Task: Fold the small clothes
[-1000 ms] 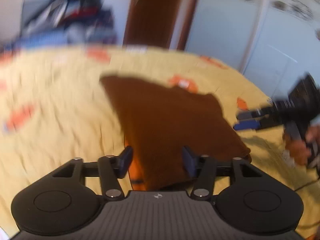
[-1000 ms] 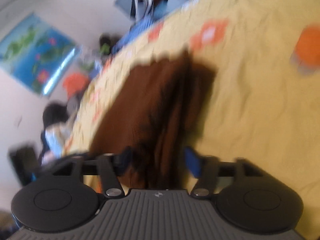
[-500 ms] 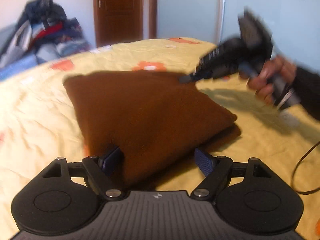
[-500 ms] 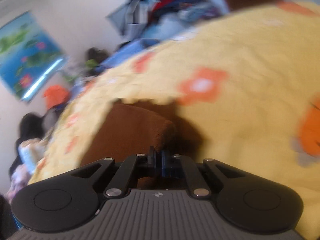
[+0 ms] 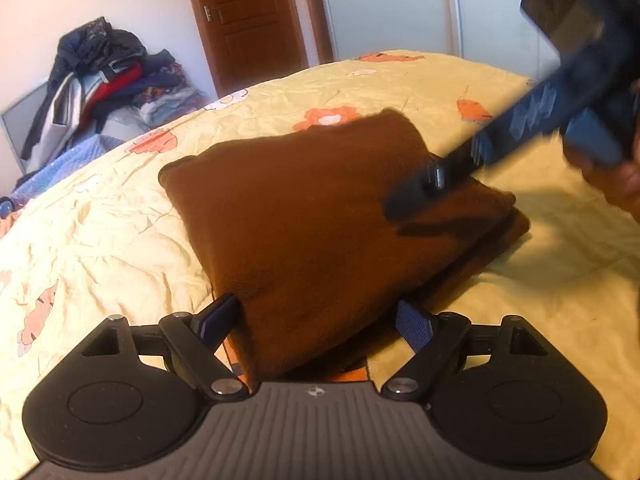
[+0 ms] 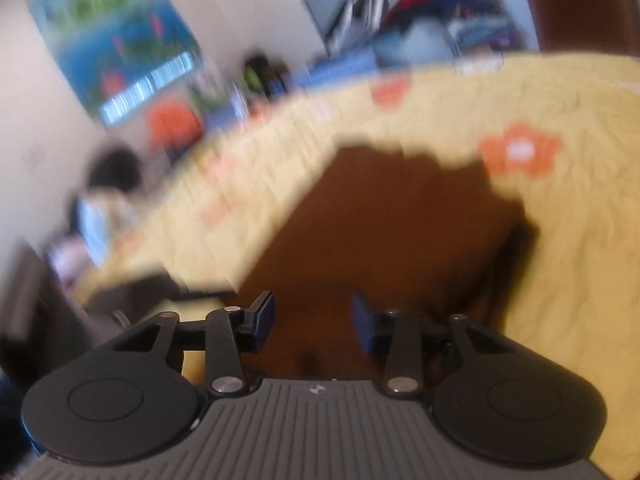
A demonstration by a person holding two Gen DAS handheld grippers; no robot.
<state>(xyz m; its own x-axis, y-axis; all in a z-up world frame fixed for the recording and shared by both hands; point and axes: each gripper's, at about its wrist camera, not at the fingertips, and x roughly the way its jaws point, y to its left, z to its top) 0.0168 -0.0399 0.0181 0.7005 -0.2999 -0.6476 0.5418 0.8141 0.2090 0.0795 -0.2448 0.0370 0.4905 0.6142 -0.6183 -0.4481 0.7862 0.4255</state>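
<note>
Your left claw [image 5: 316, 320] is spread wide, and the near corner of the folded brown cloth [image 5: 320, 220] sits between its two blue pads. The left pad [image 5: 218, 316] is right at the cloth's edge; the right pad [image 5: 414, 326] stands a little apart from it. You are not squeezing anything with it.

That brown cloth is soft and fuzzy, like fleece. It is folded into a thick, rough square with rounded corners, and a lower layer peeks out along its 3 o'clock side. It lies flat on the bed [image 5: 100, 240], which has a crinkly yellow quilt with orange flowers [image 5: 330, 118] printed on it.

Your right claw [image 5: 412, 196] comes in from 2 o'clock in the left camera, dark and blurry, with its tip over the top of the cloth. Your right hand [image 5: 616, 176] shows at the 3 o'clock edge. In the right camera the right claw [image 6: 314, 322] is partly open, with the brown cloth [image 6: 400, 220] just under and ahead of it. I cannot tell if its pads touch the cloth, because that picture is smeared.

At 10 o'clock in the left camera, a messy pile of clothes [image 5: 108, 76] leans by the wall. A shiny wooden door [image 5: 248, 16] stands at 12 o'clock.
</note>
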